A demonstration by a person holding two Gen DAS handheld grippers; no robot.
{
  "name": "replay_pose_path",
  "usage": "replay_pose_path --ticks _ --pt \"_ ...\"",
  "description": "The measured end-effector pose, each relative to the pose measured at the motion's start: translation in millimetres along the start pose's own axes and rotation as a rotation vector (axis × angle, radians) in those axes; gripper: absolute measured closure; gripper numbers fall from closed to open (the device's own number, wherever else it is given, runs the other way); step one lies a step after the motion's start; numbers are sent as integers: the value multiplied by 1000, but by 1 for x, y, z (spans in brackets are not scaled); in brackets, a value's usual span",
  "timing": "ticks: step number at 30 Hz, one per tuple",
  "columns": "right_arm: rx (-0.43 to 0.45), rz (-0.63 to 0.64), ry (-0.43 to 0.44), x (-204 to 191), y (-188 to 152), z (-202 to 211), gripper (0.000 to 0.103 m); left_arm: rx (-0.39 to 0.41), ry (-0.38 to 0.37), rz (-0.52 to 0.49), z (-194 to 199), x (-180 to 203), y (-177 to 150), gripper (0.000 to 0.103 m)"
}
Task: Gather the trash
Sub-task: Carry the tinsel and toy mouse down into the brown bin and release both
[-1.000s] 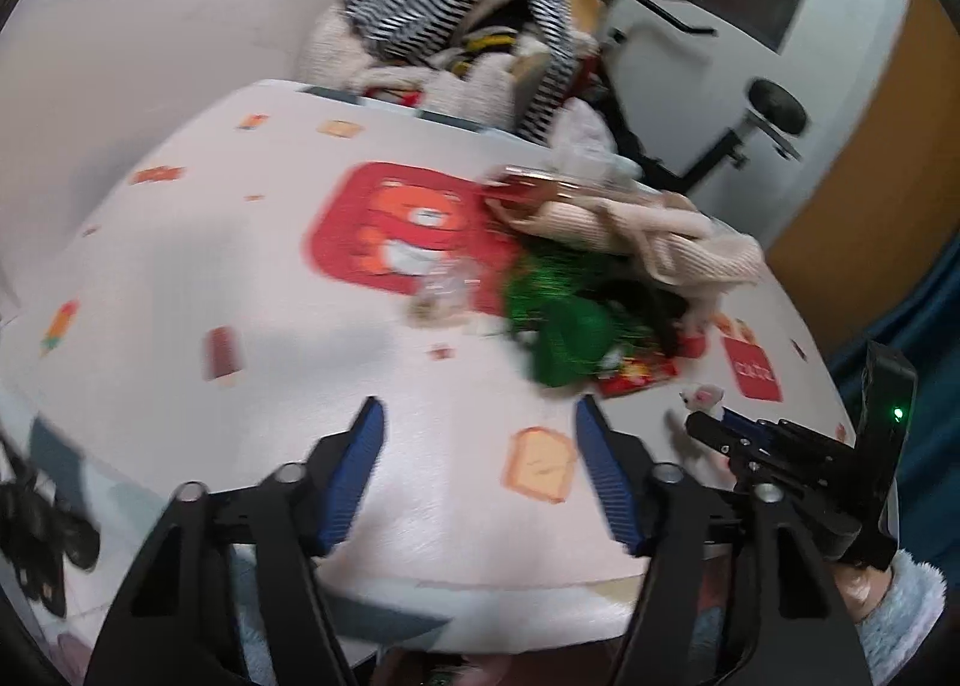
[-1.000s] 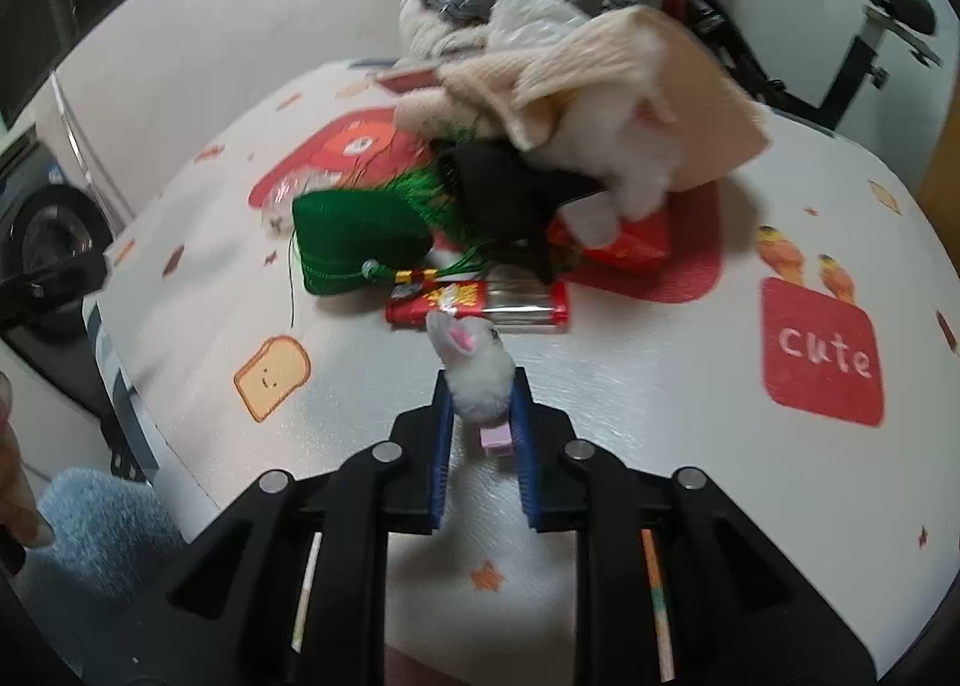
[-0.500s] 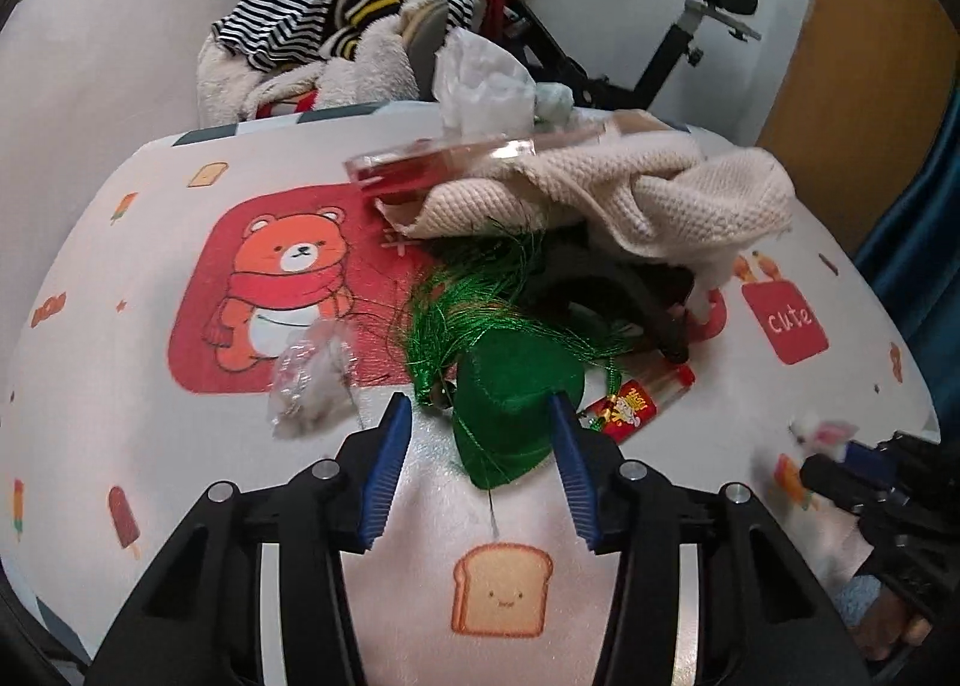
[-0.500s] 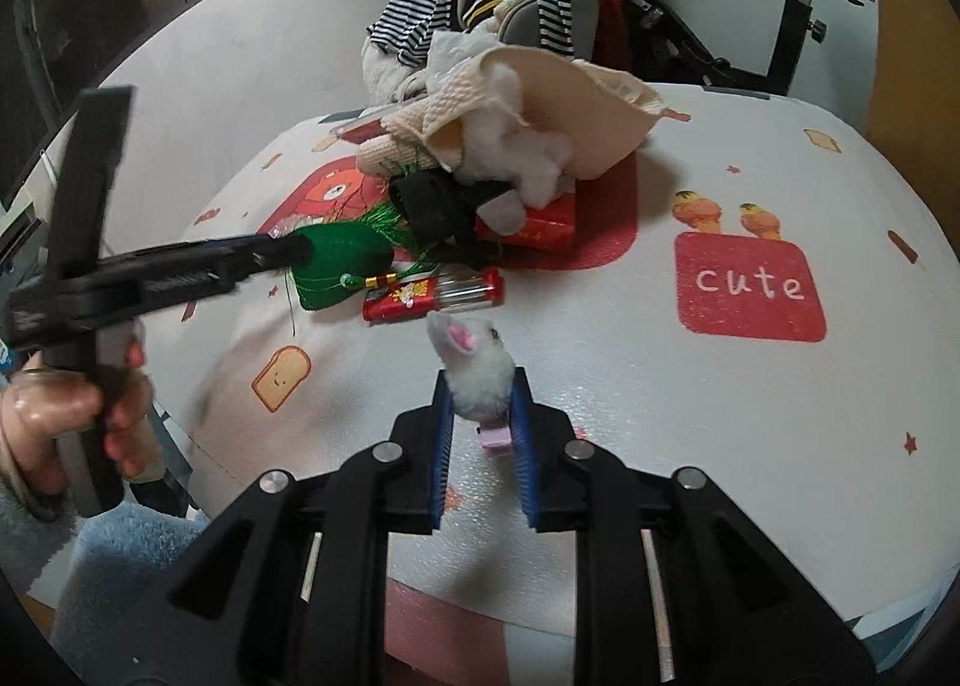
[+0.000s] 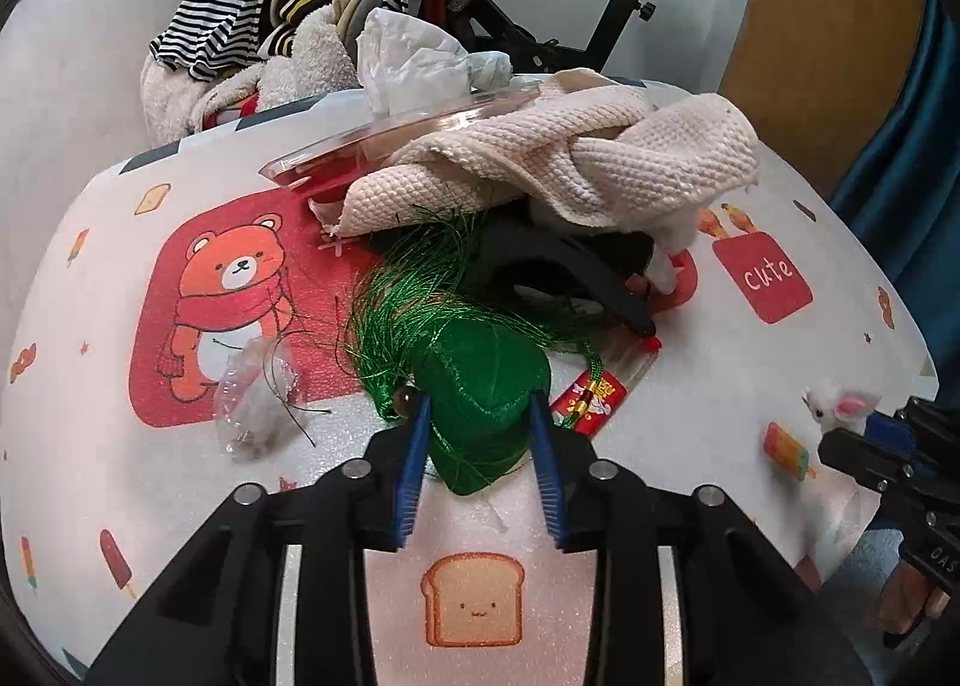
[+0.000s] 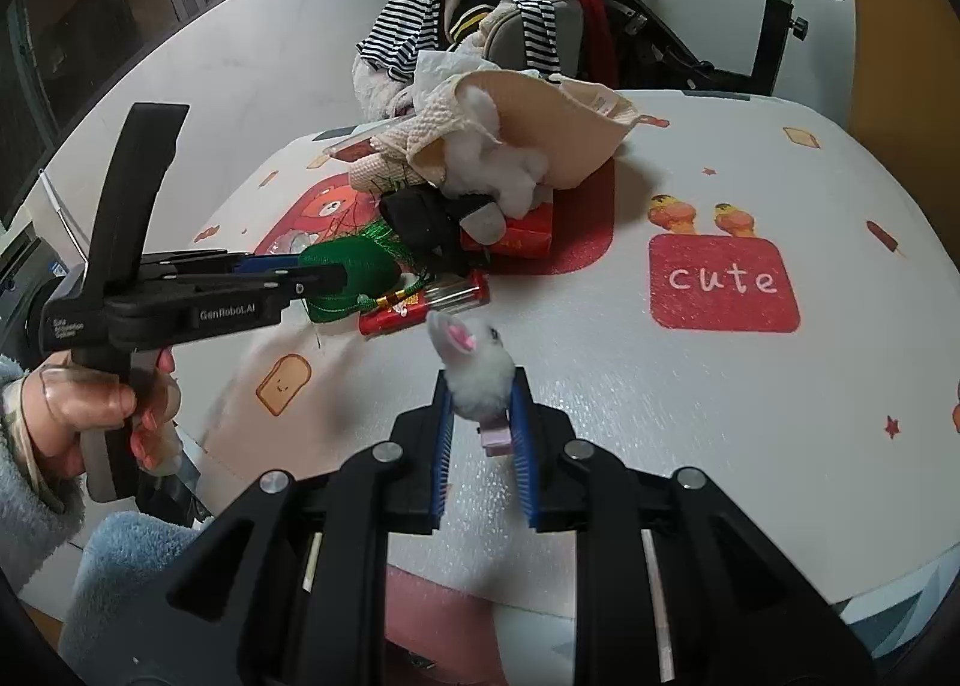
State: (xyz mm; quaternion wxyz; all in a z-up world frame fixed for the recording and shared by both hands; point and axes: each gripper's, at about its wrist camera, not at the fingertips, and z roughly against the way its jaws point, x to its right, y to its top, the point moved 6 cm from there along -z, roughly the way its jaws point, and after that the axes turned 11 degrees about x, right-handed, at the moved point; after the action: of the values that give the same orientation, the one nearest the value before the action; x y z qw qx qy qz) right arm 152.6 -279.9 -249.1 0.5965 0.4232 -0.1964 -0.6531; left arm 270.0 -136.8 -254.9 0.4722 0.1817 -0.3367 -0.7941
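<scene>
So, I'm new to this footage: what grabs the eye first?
The green tasselled hat at the near edge of the clutter pile, with the left gripper closing around it. Then the fluffy white bunny clip pinched in the right gripper, above the cartoon-printed table cover.

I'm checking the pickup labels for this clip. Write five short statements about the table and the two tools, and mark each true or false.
1. The right tool is clamped on a small white fluffy rabbit toy. True.
2. The left tool has the red snack wrapper between its blue pads. False: the green velvet pouch sits between them as the jaws close; the wrapper lies beside it.
3. A cream waffle-knit cloth lies heaped behind the pouch. True.
4. The crumpled clear plastic lies on the toast print. False: it lies on the red bear print.
5. The table stands bare. False: clutter is heaped on it.
</scene>
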Motion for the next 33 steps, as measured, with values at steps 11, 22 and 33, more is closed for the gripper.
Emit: replay_pose_path --ticks 11,22,33 --pt "56 18 2 -9 28 34 82 193 -132 142 115 -20 74 74" --pt "132 69 22 -42 53 83 82 372 -140 145 233 -25 101 74" --pt "172 95 37 -65 41 120 82 337 -238 102 284 19 42 74"
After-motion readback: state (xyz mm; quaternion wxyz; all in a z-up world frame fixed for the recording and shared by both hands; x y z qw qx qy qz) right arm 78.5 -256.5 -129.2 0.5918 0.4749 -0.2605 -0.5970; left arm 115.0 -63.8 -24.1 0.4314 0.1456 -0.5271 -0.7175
